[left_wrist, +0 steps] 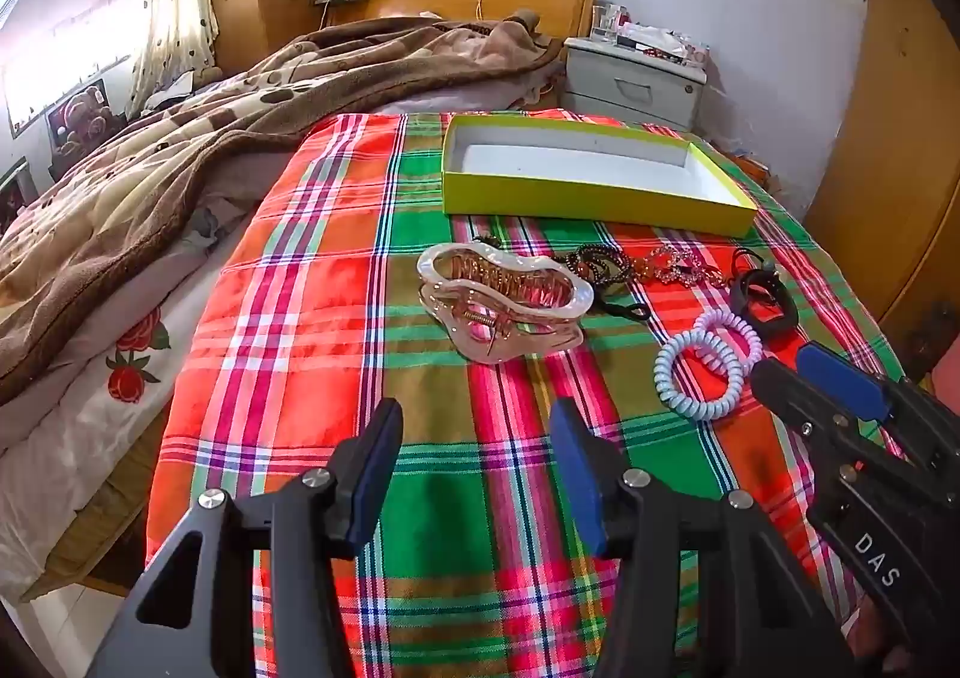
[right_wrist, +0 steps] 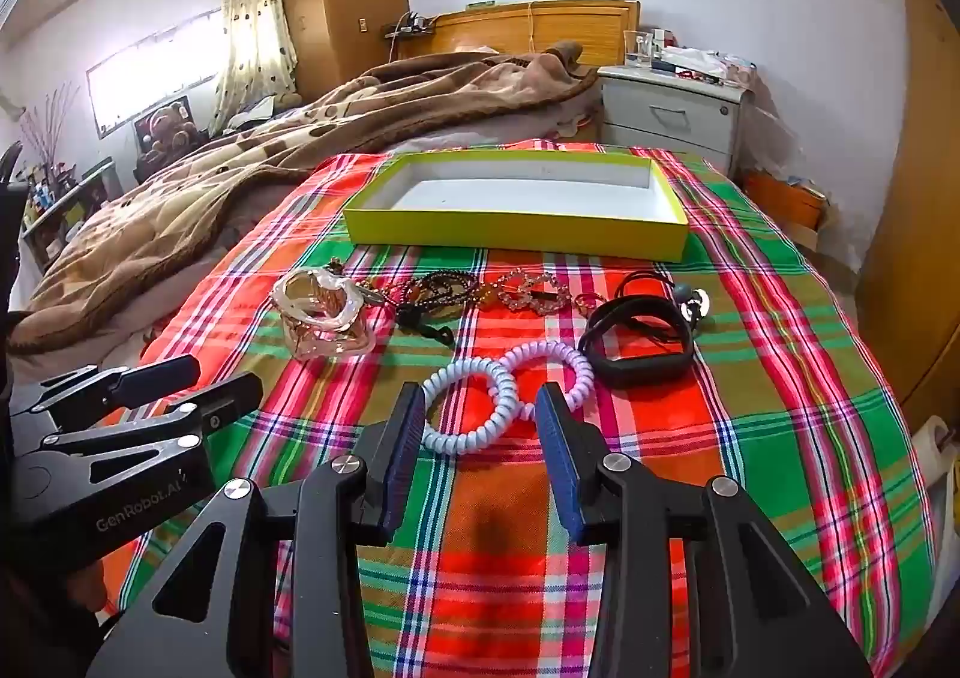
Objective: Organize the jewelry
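Note:
A yellow-green box point(left_wrist: 594, 198) point(right_wrist: 516, 234) with a white inside lies empty on the plaid cloth. In front of it lie a clear pink hair claw point(left_wrist: 504, 306) point(right_wrist: 324, 318), dark bead bracelets point(left_wrist: 600, 264) point(right_wrist: 438, 288), a rhinestone piece point(left_wrist: 678, 264) point(right_wrist: 534, 288), a black band point(left_wrist: 762, 300) point(right_wrist: 642, 342), and blue point(left_wrist: 699, 378) point(right_wrist: 468, 408) and lilac point(left_wrist: 729, 333) point(right_wrist: 552, 372) coil hair ties. My left gripper point(left_wrist: 474, 426) point(right_wrist: 222, 378) is open and empty, short of the hair claw. My right gripper point(right_wrist: 477, 408) point(left_wrist: 798, 366) is open, just short of the coil ties.
A brown blanket point(left_wrist: 180, 150) point(right_wrist: 270, 150) covers the bed's left side. A grey nightstand point(left_wrist: 636, 78) point(right_wrist: 672, 120) with a glass stands beyond the box. A wooden wardrobe point(left_wrist: 900, 168) stands at the right.

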A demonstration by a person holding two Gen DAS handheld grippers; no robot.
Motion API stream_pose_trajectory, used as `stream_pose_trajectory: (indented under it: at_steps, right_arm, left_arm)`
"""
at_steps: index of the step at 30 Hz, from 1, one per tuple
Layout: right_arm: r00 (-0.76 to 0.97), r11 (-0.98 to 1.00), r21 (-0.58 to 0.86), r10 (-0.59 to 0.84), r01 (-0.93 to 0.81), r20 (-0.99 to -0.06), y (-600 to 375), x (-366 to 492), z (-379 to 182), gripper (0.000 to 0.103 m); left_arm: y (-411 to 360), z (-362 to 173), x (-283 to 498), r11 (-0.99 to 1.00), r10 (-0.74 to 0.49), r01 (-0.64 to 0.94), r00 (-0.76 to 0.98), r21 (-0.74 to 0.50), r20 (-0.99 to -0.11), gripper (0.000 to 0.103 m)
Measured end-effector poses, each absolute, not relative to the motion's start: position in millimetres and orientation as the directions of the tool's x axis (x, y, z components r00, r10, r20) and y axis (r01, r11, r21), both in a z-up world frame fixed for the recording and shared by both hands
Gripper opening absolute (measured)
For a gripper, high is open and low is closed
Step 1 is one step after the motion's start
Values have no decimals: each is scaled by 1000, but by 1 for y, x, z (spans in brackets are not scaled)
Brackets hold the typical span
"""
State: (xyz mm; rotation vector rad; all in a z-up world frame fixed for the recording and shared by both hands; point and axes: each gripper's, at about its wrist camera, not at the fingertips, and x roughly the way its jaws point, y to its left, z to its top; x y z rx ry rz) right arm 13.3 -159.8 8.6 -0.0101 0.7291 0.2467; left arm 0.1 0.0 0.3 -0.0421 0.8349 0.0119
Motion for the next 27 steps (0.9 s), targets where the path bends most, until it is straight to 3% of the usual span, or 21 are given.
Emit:
stream_pose_trajectory:
  at_steps: [27]
  right_arm:
    - [735,978,75,197,-196,-649,-169,18,9,39]
  left_arm:
    - [3,2,2,998,15,-51,664,-25,-748,53]
